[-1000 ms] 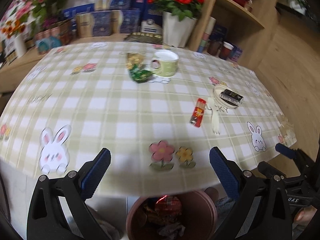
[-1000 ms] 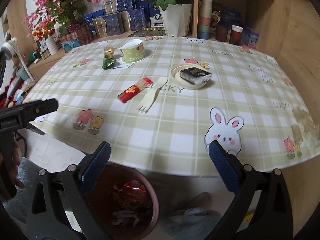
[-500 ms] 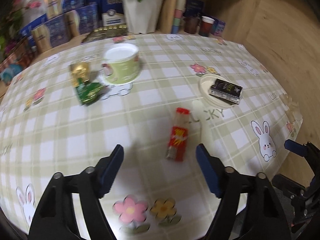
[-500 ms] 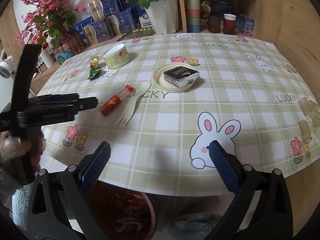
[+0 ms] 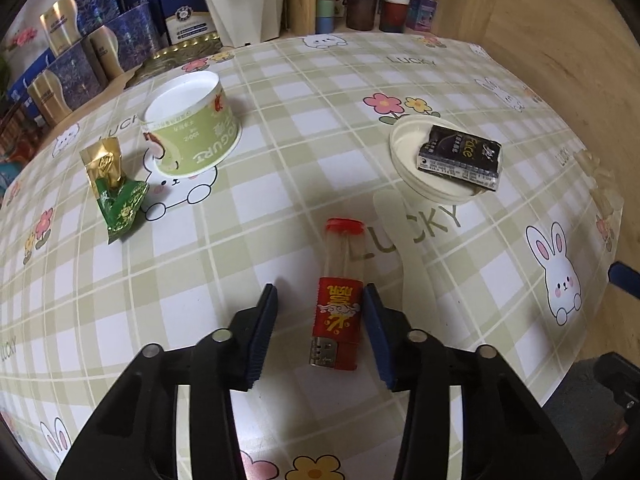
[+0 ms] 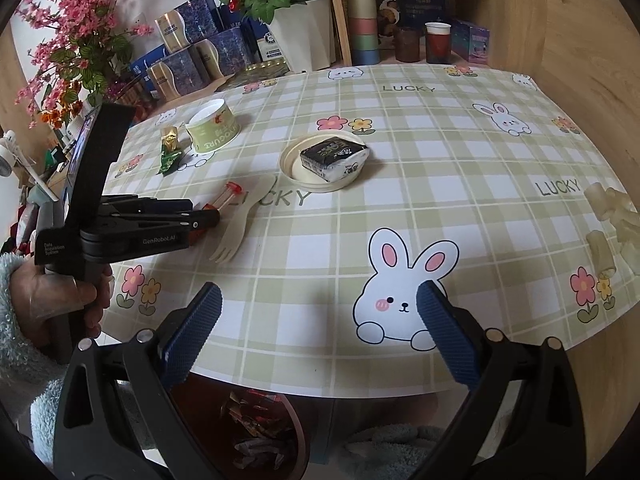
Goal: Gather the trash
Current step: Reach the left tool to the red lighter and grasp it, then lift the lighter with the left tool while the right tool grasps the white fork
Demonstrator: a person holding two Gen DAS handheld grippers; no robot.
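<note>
A red toothpick tube [image 5: 338,312] with a clear neck and red cap lies on the checked tablecloth [image 5: 280,208]. My left gripper [image 5: 320,294] points down over it with the tube between its jaws, which are closing. The right pad looks to be at the tube's edge, and a gap shows on the left side. In the right wrist view the left gripper [image 6: 208,216] reaches in from the left, with a hand on its handle. My right gripper [image 6: 320,296] hangs open over the table's front edge with nothing in it. A brown bin [image 6: 256,432] of wrappers stands below.
A wooden fork [image 5: 400,232] lies right beside the tube. Beyond are a white lid [image 5: 404,148] bearing a black packet [image 5: 460,156], an upturned yogurt cup [image 5: 192,132] and a green-gold wrapper [image 5: 116,196]. Pale scraps [image 6: 612,220] lie at the right edge. Boxes and flower pots line the back.
My left gripper has moved from above the bin forward over the table to straddle the red tube, and its jaws have narrowed. The right gripper has drifted slightly and stays open.
</note>
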